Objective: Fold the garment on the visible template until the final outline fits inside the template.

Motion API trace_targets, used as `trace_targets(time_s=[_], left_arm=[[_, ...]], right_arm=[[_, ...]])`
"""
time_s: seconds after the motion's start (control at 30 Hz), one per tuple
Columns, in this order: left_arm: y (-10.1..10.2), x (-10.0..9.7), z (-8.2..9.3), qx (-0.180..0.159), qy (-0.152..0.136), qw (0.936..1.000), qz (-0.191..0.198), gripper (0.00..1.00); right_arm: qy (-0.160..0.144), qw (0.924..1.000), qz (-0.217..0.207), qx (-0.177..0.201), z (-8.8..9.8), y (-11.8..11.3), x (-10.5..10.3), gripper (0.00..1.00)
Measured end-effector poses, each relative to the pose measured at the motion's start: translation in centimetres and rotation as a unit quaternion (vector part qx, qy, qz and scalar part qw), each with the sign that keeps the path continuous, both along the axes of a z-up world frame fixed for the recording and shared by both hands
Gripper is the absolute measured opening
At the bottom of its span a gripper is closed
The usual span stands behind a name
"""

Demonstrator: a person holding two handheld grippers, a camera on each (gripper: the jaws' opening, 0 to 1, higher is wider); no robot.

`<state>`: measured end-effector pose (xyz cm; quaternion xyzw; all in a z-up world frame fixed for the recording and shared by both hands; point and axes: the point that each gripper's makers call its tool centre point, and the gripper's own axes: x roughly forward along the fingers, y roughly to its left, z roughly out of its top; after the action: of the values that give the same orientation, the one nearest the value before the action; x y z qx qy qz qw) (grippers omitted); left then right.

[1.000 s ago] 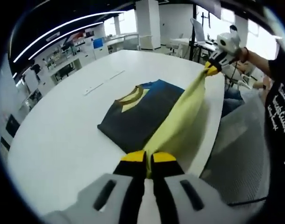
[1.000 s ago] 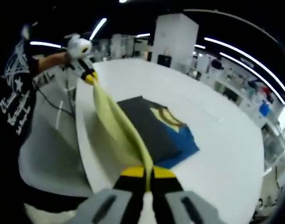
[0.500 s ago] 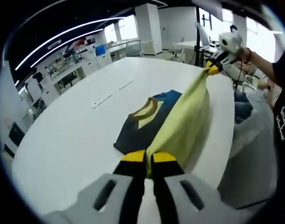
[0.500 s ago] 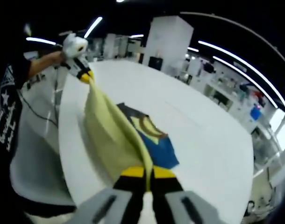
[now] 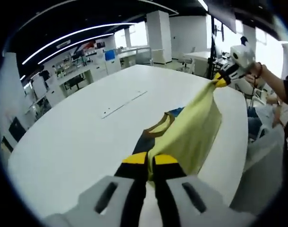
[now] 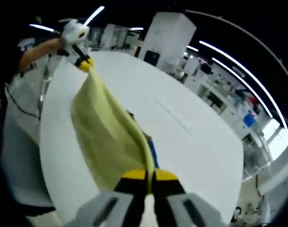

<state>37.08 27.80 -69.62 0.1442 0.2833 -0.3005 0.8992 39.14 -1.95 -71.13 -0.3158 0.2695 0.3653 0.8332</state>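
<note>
L gripper (image 5: 149,161) & R gripper (image 6: 149,176) are each clenching a corner of the garment (image 5: 191,135), holding its yellow panel taut above the rest lying on the white counter (image 5: 78,137).

- Left gripper (image 5: 148,161): yellow-tipped jaws pressed together, pinching yellow cloth (image 5: 193,130) between them.
- Right gripper (image 6: 148,176): jaws likewise closed on the cloth's other corner.
- Both grippers are raised and held well apart, each visible in the other's view with a hand (image 5: 255,71) and forearm behind it.
</note>
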Motion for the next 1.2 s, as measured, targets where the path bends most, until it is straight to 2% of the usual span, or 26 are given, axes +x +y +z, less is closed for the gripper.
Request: trace_targets(time_s=[0.17,0.3,0.4,0.47,0.6,0.93,1.2], left_arm=[[0.8,2.0,-1.1,-0.005,0.008,0.9998,0.016,0.0],[0.5,3.0,-1.9,-0.012,0.007,0.9999,0.006,0.0],[1.1,4.3,-3.1,-0.008,0.02,0.9997,0.012,0.0],[1.2,4.4,-3.9,-0.012,0.033,0.9993,0.017,0.0],[1.2,5.0,-5.3,-0.019,0.045,0.9986,0.022,0.01],[2.0,6.9,-10.0,-0.022,0.082,0.9959,0.03,0.01],[2.2,7.9,-12.3,-0.019,0.091,0.9952,0.03,0.02]], right_arm=[[0.005,0.9999,-0.011,0.001,-0.8,0.1,1.4,0.0],[0.007,0.9997,-0.015,-0.017,-1.7,-0.1,2.6,0.0],[0.012,0.9997,-0.011,-0.016,-2.4,0.4,3.2,0.0],[0.016,0.9996,-0.009,-0.02,-3.0,0.6,3.6,0.0],[0.031,0.999,-0.006,-0.031,-4.7,0.6,4.6,0.0],[0.078,0.9965,-0.007,-0.031,-8.2,1.1,6.4,0.0],[0.106,0.9936,-0.012,-0.037,-10.9,0.8,7.0,0.0]])
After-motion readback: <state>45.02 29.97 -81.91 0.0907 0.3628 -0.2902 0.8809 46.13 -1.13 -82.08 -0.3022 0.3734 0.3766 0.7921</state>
